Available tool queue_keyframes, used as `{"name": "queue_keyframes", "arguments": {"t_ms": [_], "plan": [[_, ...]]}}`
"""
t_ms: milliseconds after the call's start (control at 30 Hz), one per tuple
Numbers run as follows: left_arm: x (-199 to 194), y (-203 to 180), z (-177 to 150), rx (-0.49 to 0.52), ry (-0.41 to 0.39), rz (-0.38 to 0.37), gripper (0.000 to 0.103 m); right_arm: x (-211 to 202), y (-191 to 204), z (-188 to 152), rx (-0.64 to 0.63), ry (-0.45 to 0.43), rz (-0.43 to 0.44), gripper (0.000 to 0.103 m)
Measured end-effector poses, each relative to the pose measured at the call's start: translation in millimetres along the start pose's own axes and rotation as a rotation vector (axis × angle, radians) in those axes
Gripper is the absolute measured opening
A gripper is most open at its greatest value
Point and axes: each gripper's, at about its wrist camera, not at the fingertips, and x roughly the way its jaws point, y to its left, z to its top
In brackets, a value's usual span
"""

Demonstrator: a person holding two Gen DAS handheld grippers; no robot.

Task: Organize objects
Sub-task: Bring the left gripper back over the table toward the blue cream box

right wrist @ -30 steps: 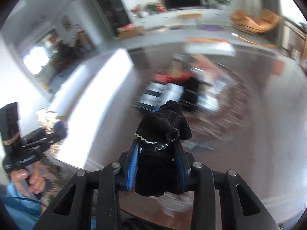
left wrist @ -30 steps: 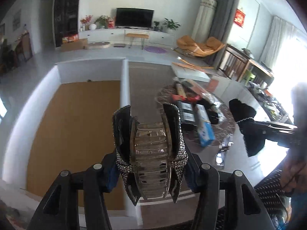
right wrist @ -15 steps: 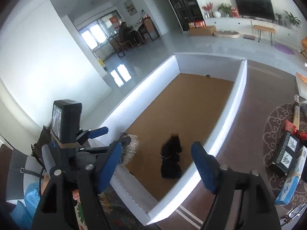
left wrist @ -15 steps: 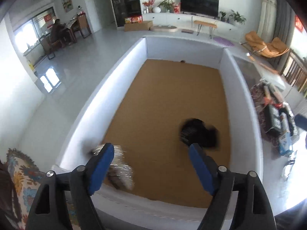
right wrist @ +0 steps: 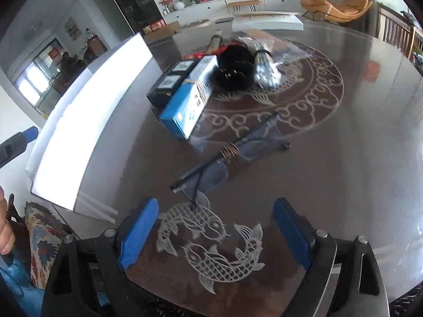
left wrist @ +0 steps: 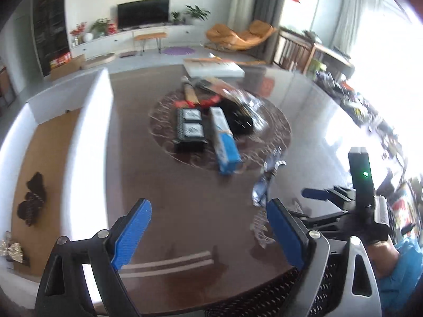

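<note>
Both grippers are open and empty above the dark round table. My left gripper (left wrist: 208, 219) hovers over the near table edge; the right gripper's body (left wrist: 359, 185) shows beside it. A black hair bow (left wrist: 33, 198) and a glittery clip (left wrist: 12, 248) lie in the white box with the brown floor (left wrist: 87, 142) at the left. My right gripper (right wrist: 215, 222) hovers above the fish pattern, just short of blue-tinted glasses (right wrist: 232, 158). Beyond lie a blue-and-white box (right wrist: 189, 97), a black box (right wrist: 170, 82), a black fuzzy item (right wrist: 234, 68) and a silvery bundle (right wrist: 265, 70).
The white box wall (right wrist: 87, 111) borders the table's left side. A white tray (left wrist: 214, 67) sits at the table's far edge. A patterned cushion (right wrist: 42, 232) lies below the near left rim. A chair and shelves stand beyond the table.
Both grippers have swung from above the white box back over the table. The black bow and the glittery clip, released earlier, lie in the box.
</note>
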Motion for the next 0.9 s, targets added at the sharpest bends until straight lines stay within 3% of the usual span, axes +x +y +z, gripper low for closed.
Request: {"name": "queue_keyframes", "arguments": {"t_ms": [100,200,400,567,700,767,900], "plan": [[8.0,-15.7,-10.0,0.015,0.03,-0.033,0.089,21.3,9.8,1.2,-0.064,0.008,-0.039,0.089],[18.2,-20.3,-18.1,0.016,0.057,-0.013,0.089,38.5,10.8,14.8,-0.105,-0.024,-0.125,0.089],[66.0,-4.3,-29.2,-0.032,0.146,-0.002,0.089,35.5,-47.7,44.8,-0.008,-0.062,-0.265,0.089],[111.6,-6.1,-33.9,-0.044,0.204,0.006,0.089,7.8,-55.8,24.8,-0.047,-0.086,-0.245,0.089],[128.1,-28.1,-27.2,0.057,0.182,0.081,0.091,-2.3,-60.2,-1.4,-0.037,-0.098,-0.267,0.089],[130.5,-35.6,-25.0,0.083,0.176,0.085,0.092,0.0,-63.1,-9.6,-0.031,-0.09,-0.284,0.089],[140.0,-42.6,-17.8,0.073,0.187,0.09,0.102,1.1,-65.7,-12.6,-0.003,-0.088,-0.276,0.09]]}}
